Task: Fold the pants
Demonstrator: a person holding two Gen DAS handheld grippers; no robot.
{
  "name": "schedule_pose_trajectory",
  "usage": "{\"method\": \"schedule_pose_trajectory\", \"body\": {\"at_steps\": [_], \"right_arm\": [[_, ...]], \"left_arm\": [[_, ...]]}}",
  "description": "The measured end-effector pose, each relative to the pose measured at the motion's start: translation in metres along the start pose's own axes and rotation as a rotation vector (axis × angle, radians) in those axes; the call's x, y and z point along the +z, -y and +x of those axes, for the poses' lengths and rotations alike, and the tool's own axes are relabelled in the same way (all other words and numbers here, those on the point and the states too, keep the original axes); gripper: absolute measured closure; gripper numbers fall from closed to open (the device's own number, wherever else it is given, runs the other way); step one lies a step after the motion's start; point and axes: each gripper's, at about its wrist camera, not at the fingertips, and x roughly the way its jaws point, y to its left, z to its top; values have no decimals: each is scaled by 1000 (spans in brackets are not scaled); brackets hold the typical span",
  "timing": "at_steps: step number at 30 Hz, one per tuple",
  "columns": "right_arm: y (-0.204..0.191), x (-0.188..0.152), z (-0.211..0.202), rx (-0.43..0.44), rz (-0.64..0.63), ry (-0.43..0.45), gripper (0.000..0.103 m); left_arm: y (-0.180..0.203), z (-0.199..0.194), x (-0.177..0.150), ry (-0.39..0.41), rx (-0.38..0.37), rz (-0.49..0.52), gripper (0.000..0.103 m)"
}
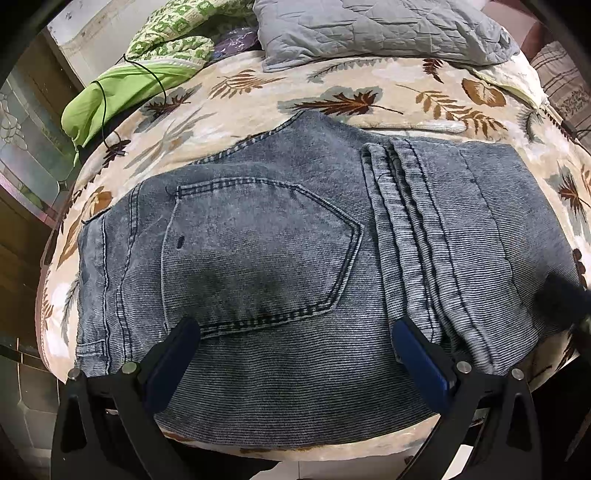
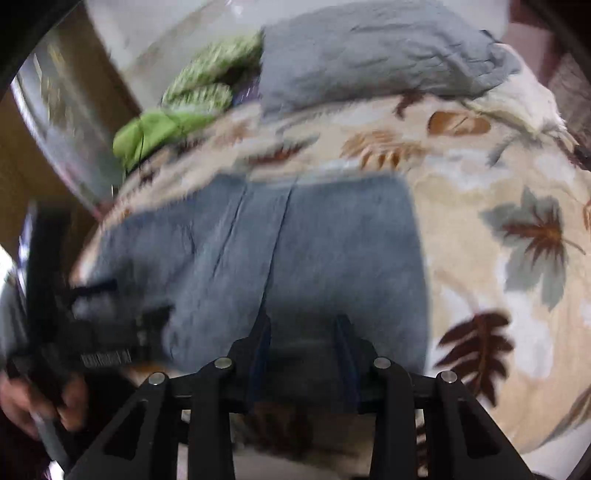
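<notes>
Grey-blue jeans (image 1: 258, 240) lie folded on the bed, back pocket (image 1: 258, 251) up, with the legs doubled over in a stack on the right. My left gripper (image 1: 295, 326) is open wide just above the near part of the jeans, one finger at the pocket's lower corner and the other by the leg stack. The right wrist view is blurred. There my right gripper (image 2: 303, 325) hangs over the near right edge of the jeans (image 2: 314, 240) with a narrow gap between its fingers and no cloth seen pinched. A dark blur at the right rim of the left wrist view is the right gripper (image 1: 561, 299).
A leaf-patterned blanket (image 1: 258, 96) covers the bed. A grey quilted pillow (image 1: 369, 29) lies at the far side, green cloth (image 1: 122, 96) with a black cable (image 1: 103, 107) at the far left. A hand (image 2: 37, 402) holds the left gripper's handle. The bed edge runs close below both grippers.
</notes>
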Motion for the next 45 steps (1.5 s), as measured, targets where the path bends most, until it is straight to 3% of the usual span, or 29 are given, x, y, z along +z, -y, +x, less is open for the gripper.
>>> {"method": "schedule_pose_trajectory", "body": {"at_steps": [4,8,14,21,22,27,35,40,45], "right_arm": [[-16,-7,6,-91,-115,12,66],[-8,0,-2,-30,-56,47,66],[-51,10,-10,39,-169,156,66],[-83,8,20,14,-239,80,66],[-84,5,27,0,-245,49,65],[-83,3,27,-2,-242,59,65],[-73,17,7,2,-169,176,65],[-66,21,17,-23,-140,132,65],[-70,18,31,-66,-186,88,65]], "left_arm": [[-5,-1,-4,1,-8,-8,0],[-17,-13,-7,34,0,-17,0],[-55,-39,-8,105,15,-109,0],[-99,-49,-15,123,-2,-224,0],[-104,-47,-17,119,-7,-236,0],[-114,-35,-25,82,-19,-272,0],[-127,-26,-31,77,-11,-341,0],[-130,-15,-29,60,-3,-363,0],[-122,8,-31,-9,-7,-354,0]]}}
